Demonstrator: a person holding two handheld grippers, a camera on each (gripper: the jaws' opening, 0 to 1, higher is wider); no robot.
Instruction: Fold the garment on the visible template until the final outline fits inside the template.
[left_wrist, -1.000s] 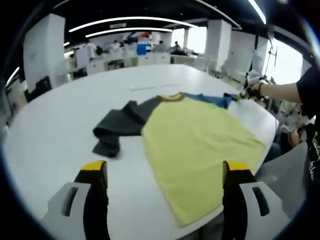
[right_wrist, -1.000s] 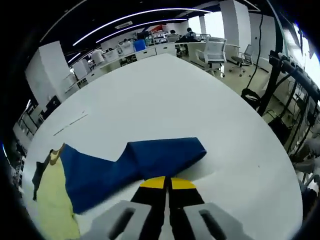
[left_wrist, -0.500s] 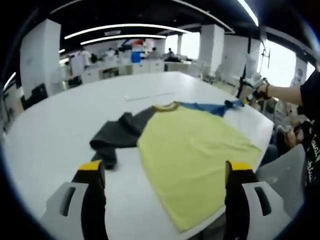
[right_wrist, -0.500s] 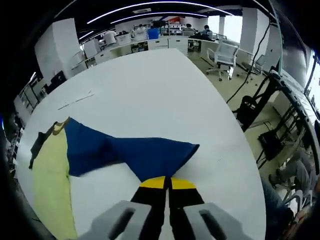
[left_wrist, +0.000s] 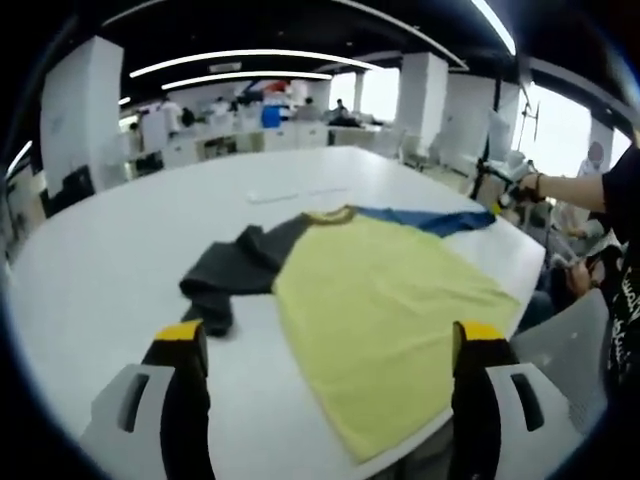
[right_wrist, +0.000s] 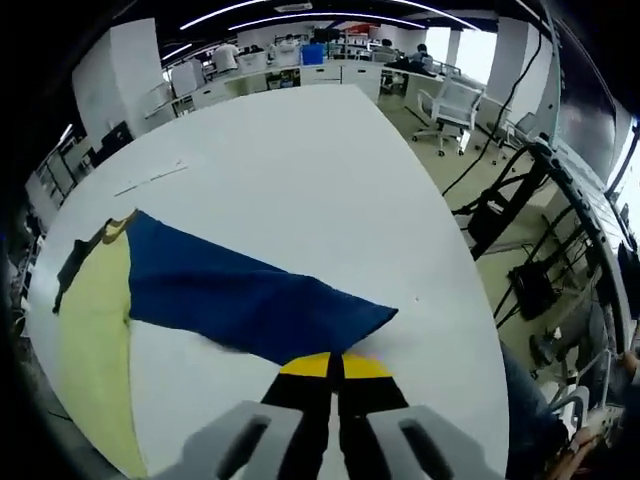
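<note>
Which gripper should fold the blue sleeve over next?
Probably the right gripper. Its jaws are shut on the blue sleeve's tip, with the sleeve stretched out over the table. The left gripper hangs open, short of the shirt's hem.

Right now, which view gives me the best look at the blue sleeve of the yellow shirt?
The right gripper view: the blue fabric sleeve spreads large across the white table, its tip pinched in the shut right gripper. The left gripper view shows that sleeve as a thin, distant strip beyond the yellow shirt body.
</note>
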